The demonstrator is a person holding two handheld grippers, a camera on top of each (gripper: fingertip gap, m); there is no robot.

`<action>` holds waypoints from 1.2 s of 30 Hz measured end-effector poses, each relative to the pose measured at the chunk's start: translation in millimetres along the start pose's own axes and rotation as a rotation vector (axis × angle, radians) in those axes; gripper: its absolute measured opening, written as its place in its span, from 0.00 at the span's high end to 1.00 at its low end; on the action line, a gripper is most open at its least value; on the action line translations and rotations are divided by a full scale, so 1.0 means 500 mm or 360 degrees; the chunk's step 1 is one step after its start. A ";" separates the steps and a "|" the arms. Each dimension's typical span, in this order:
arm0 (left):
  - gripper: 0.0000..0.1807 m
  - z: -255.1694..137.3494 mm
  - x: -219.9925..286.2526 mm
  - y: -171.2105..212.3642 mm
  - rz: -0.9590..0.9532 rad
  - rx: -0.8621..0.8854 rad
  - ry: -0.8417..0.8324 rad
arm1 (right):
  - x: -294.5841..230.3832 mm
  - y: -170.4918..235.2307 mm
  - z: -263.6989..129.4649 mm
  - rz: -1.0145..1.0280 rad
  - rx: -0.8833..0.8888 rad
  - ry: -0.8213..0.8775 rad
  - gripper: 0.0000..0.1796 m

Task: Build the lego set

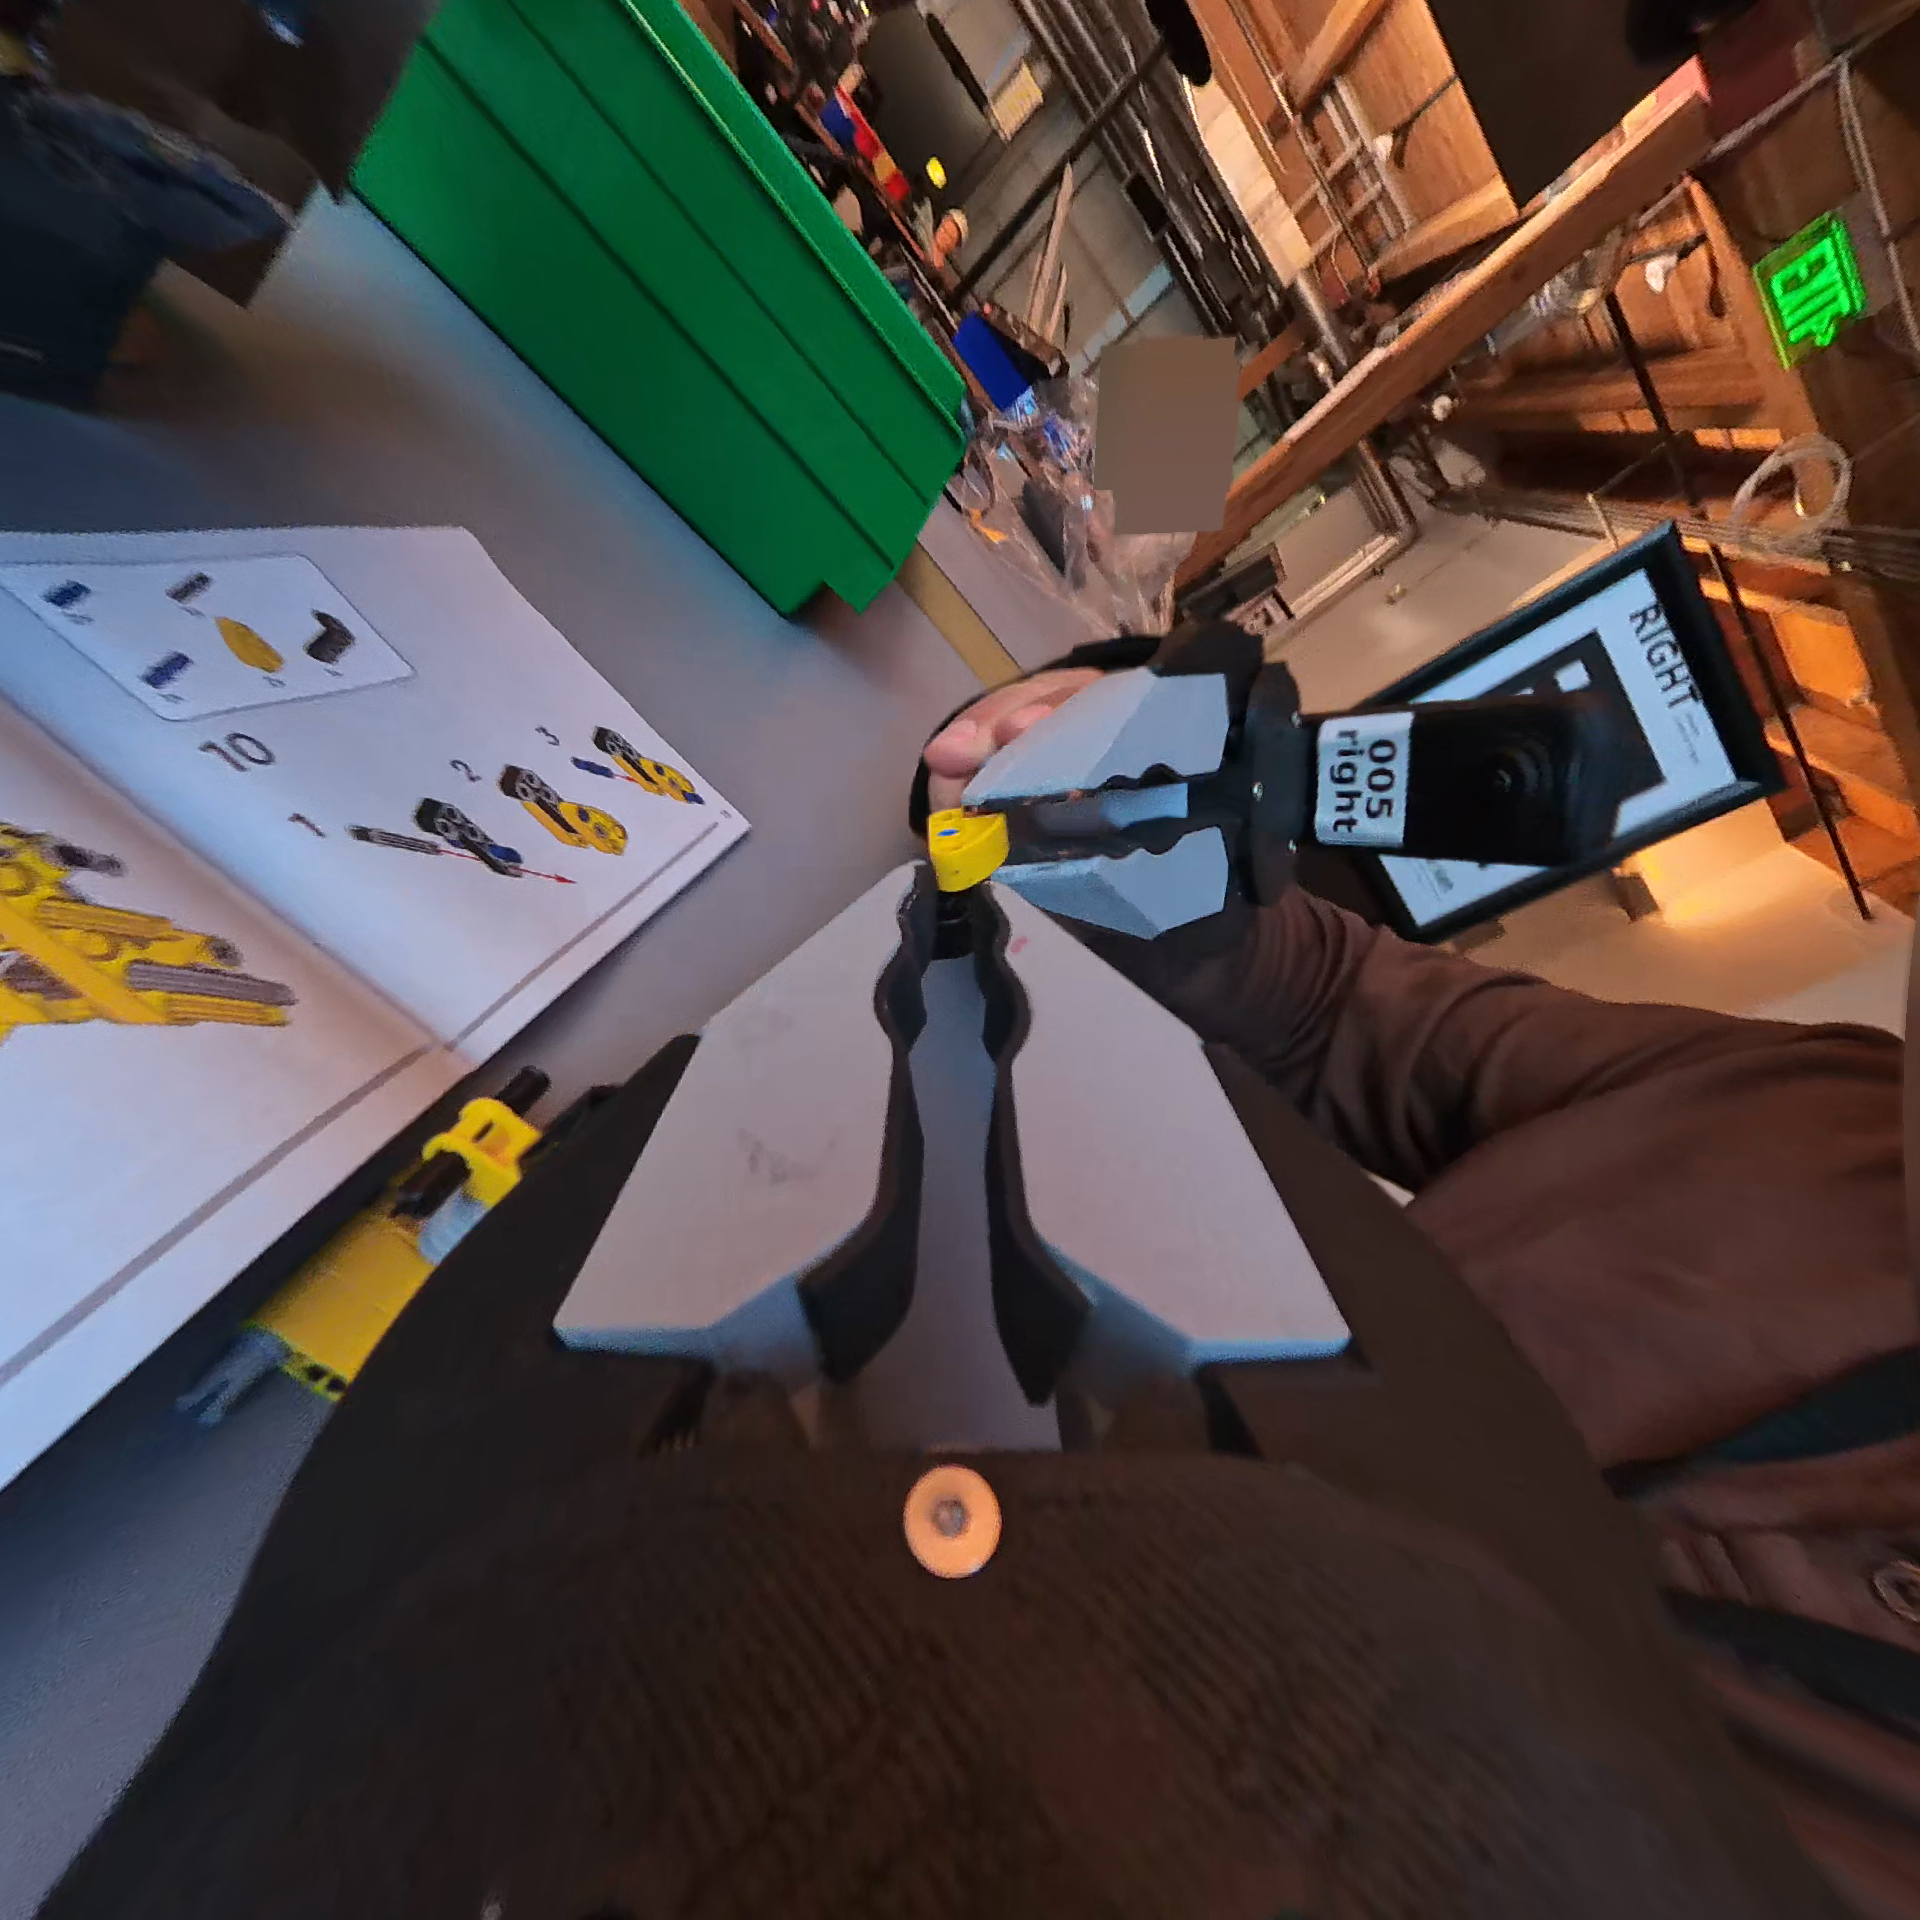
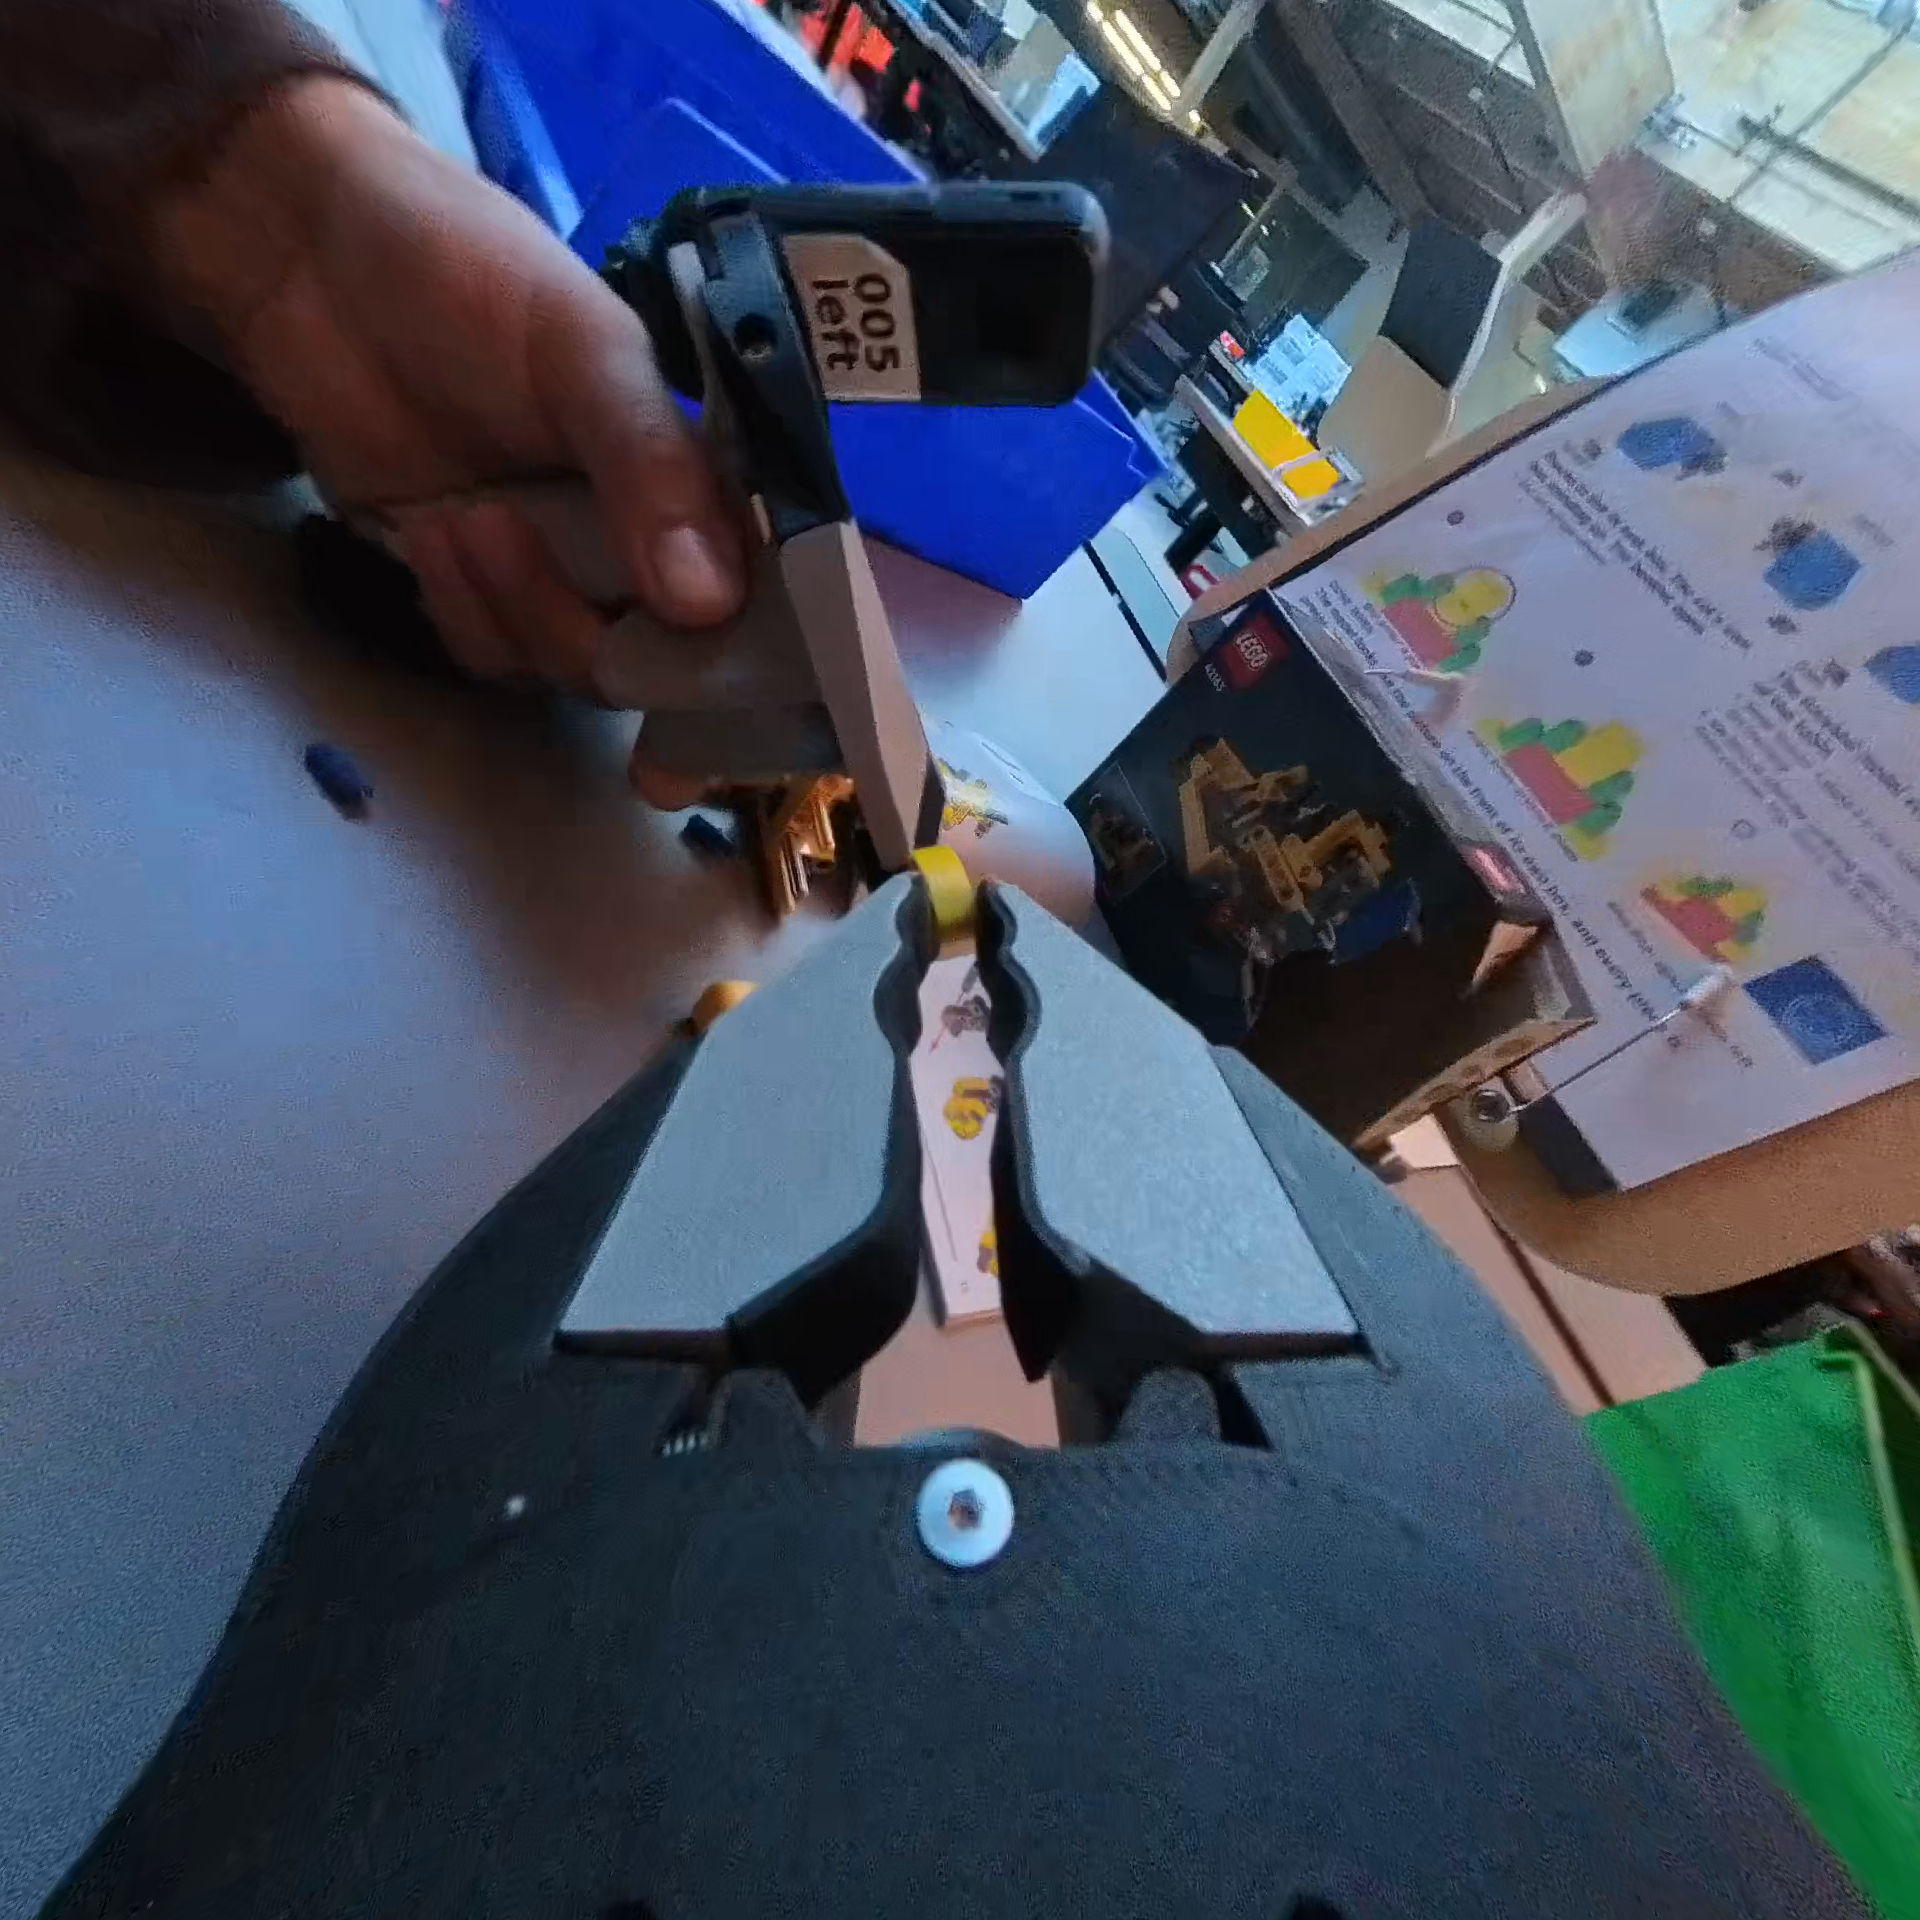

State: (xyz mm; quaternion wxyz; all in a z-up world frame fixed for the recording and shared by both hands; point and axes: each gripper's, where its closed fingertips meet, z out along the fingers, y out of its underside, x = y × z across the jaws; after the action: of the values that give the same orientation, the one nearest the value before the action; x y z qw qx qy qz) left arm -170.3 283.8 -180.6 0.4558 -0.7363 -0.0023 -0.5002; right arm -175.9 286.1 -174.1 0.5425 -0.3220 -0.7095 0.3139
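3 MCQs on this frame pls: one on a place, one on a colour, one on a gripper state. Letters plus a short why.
1. Where does the open instruction booklet lie?
A. on the grey table
B. inside the green bin
C. on the floor

2. What colour is the small piece held in the right gripper?
A. red
B. yellow
C. white

3. How does the left gripper stand?
A. wide open
B. shut on a small black piece
C. out of view

Answers:
1 A, its pages lie flat on the table, apart from the green bin.
2 B, yellow with a blue spot.
3 B, a black piece sits pinched at its tips.
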 end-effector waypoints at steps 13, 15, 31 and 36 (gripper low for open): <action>0.98 -0.017 -0.005 -0.013 0.0141 0.0033 -0.0066 | 0.003 -0.009 0.016 0.0455 0.0074 -0.0210 0.97; 0.98 -0.011 0.007 -0.004 0.0003 0.0020 0.0051 | -0.005 -0.015 0.003 0.0071 0.0033 -0.0208 0.97; 0.98 0.006 0.022 0.022 -0.0072 -0.0145 0.0177 | -0.016 -0.016 -0.027 -0.0383 0.0076 -0.0202 0.97; 0.97 0.006 0.009 -0.015 -0.0001 0.0065 0.0065 | 0.011 -0.004 -0.015 -0.0073 0.0042 -0.0076 0.98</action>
State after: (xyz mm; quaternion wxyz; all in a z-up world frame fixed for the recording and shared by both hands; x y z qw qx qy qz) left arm -169.2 288.3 -172.5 0.4704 -0.7164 -0.0035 -0.5152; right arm -169.8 290.0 -167.5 0.5367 -0.2909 -0.7253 0.3182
